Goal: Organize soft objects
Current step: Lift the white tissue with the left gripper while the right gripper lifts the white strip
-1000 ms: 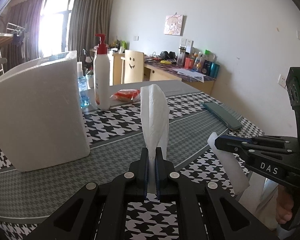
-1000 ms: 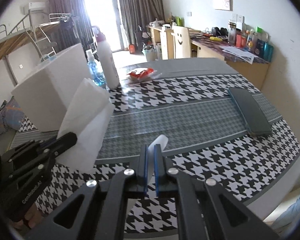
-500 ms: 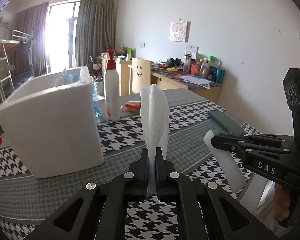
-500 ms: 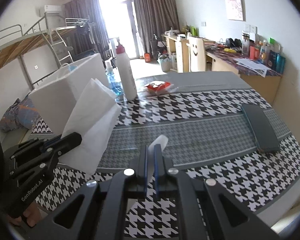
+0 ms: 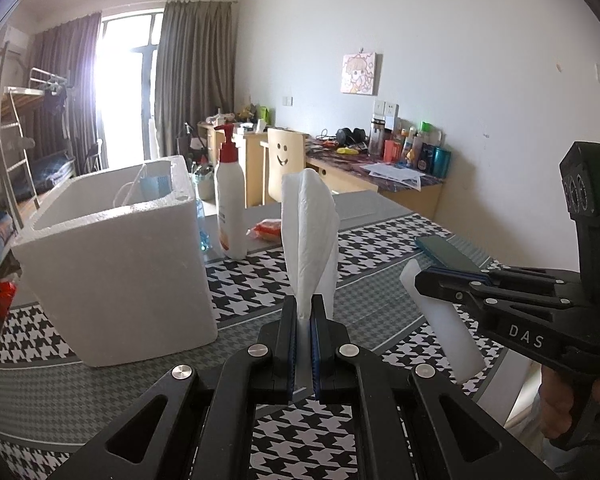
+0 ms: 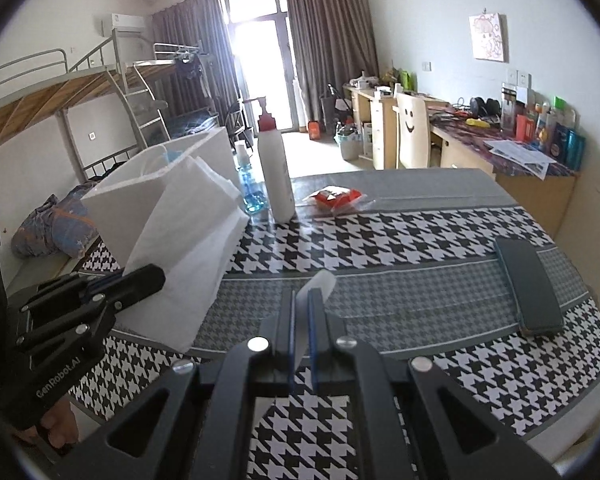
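Since the earlier frame the left gripper (image 5: 304,320) has lifted, showing the foam box's (image 5: 112,264) open top. Both it and the right gripper (image 6: 300,320) are clamped on the white cloth (image 5: 308,236), above the table (image 6: 400,240). Keep the 2 corners level and taut.

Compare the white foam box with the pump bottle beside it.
The white foam box is wide, squat and open-topped; the pump bottle is tall, slim and closed by a red pump. The box is all white, while the bottle carries red at its top. Both stand upright on the houndstooth table.
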Action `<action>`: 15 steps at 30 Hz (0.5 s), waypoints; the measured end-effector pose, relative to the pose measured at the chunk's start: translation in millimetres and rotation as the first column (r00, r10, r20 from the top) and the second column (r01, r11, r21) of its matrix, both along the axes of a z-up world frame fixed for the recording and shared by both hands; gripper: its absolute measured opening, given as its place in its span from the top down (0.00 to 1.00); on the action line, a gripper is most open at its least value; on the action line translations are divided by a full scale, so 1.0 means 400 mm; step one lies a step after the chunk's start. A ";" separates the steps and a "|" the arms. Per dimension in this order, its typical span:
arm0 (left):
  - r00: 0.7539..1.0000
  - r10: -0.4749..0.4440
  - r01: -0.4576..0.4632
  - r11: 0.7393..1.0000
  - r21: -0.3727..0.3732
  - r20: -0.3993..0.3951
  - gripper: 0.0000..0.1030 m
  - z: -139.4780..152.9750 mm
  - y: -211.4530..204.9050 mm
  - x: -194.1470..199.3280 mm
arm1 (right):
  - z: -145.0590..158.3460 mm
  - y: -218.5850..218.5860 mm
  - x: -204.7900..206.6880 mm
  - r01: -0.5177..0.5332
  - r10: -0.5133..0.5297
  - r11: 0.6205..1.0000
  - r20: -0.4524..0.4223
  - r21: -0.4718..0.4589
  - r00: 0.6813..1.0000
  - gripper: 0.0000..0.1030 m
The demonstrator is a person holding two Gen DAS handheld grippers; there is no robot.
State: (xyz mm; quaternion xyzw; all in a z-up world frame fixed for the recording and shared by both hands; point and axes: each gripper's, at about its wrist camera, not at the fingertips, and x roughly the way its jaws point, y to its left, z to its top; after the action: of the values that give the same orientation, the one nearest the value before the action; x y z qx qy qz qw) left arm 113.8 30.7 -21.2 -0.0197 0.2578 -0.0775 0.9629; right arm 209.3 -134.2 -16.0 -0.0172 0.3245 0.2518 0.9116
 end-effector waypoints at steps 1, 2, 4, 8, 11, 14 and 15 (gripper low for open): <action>1.000 0.000 0.000 1.000 0.001 0.002 0.94 0.002 0.005 -0.004 | 0.002 0.000 0.000 -0.002 0.002 1.000 0.004 0.001 1.000 0.92; 1.000 0.000 0.000 1.000 0.001 0.002 0.94 0.005 0.006 -0.004 | 0.005 0.001 -0.001 -0.004 0.004 1.000 0.007 0.000 1.000 0.92; 1.000 -0.002 0.002 1.000 0.000 0.006 0.94 0.011 0.007 -0.004 | 0.011 0.000 -0.001 -0.007 0.007 1.000 0.016 0.001 1.000 0.92; 1.000 -0.002 0.002 1.000 0.009 0.024 0.94 0.031 0.003 -0.005 | 0.026 -0.003 -0.003 -0.013 0.012 1.000 0.032 0.010 0.999 0.92; 1.000 -0.006 0.006 1.000 0.010 0.030 0.94 0.043 0.002 -0.003 | 0.035 -0.004 -0.001 -0.016 0.016 1.000 0.044 0.011 0.999 0.92; 0.999 -0.011 0.011 1.000 0.010 0.038 0.94 0.055 0.005 -0.001 | 0.039 -0.006 0.002 -0.018 0.018 1.000 0.051 0.017 0.999 0.92; 0.999 -0.012 0.011 1.000 0.011 0.040 0.94 0.058 0.008 0.002 | 0.040 -0.005 0.002 -0.019 0.018 1.000 0.052 0.017 0.998 0.92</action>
State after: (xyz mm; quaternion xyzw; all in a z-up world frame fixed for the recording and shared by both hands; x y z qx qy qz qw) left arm 114.6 33.8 2.0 -0.0116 0.2390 -0.0821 0.9675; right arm 210.1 -136.1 -0.1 -0.0188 0.2981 0.2626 0.9175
